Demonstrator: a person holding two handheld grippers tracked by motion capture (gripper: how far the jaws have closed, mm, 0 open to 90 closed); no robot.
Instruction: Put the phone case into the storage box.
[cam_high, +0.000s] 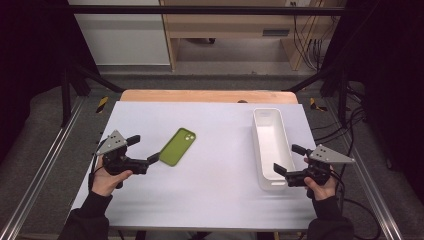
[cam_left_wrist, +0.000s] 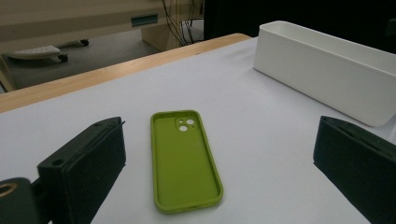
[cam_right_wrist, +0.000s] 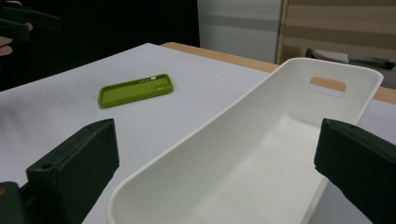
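Observation:
A green phone case (cam_high: 177, 146) lies hollow side up on the white table top (cam_high: 210, 190), left of centre. My left gripper (cam_high: 145, 148) is open just left of it, one jaw tip close to the case's near corner. In the left gripper view the case (cam_left_wrist: 184, 158) lies flat between and ahead of the spread jaws of this gripper (cam_left_wrist: 222, 140). A long white bin (cam_high: 256, 145) stands empty at the right. My right gripper (cam_high: 286, 158) is open at the bin's near right end, and in the right gripper view its jaws straddle the bin's near end (cam_right_wrist: 224, 140).
A wooden strip (cam_high: 207, 96) runs along the table's far edge. Metal rails (cam_high: 45, 165) flank the table on both sides. Cables (cam_high: 345, 130) hang off to the right. The other gripper (cam_right_wrist: 28, 21) and the case (cam_right_wrist: 135, 90) appear far off in the right gripper view.

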